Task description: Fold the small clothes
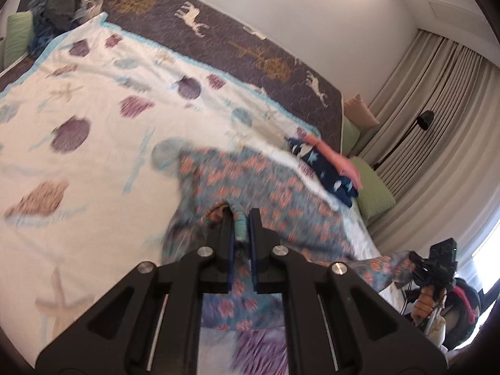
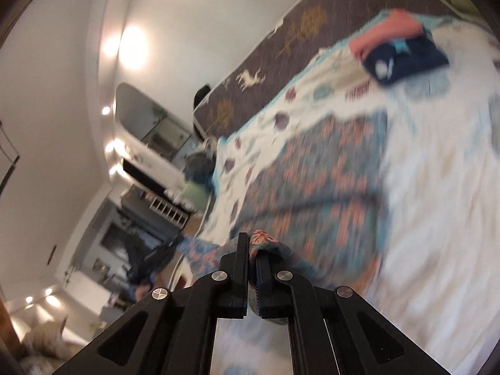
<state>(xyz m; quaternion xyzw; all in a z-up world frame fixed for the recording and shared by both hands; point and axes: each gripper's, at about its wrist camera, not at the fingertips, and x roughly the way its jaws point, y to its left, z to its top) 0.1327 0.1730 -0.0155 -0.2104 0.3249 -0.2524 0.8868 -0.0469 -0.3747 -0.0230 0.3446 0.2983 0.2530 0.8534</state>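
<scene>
- Currently my left gripper [image 1: 240, 218] has its jaws pinched on a fold of the patterned garment [image 1: 275, 193], blue-grey with orange print; a pale teal edge shows between the fingers.
- My right gripper [image 2: 252, 243] is clamped on another edge of the same garment [image 2: 318, 168], cloth bunched over the right finger.
- From the left wrist view the garment spreads from the fingertips out toward 1 o'clock, lying on the white shell-print blanket [image 1: 93, 143]. Heavy motion blur, so I can't tell how flat it lies.
- In the left view my right gripper [image 1: 437, 268] sits at 4 o'clock with a garment corner stretched to it.
- Folded navy and pink clothes [image 1: 328, 165] are stacked at 2 o'clock near the blanket edge; in the right view the same stack [image 2: 403, 47] is at 1 o'clock, well apart from the garment.
- Brown deer-print bedspread [image 1: 218, 31] runs beyond the blanket at 12 o'clock.
- Unfolded clothes pile [image 1: 59, 6] sits at 10 o'clock, far corner.
</scene>
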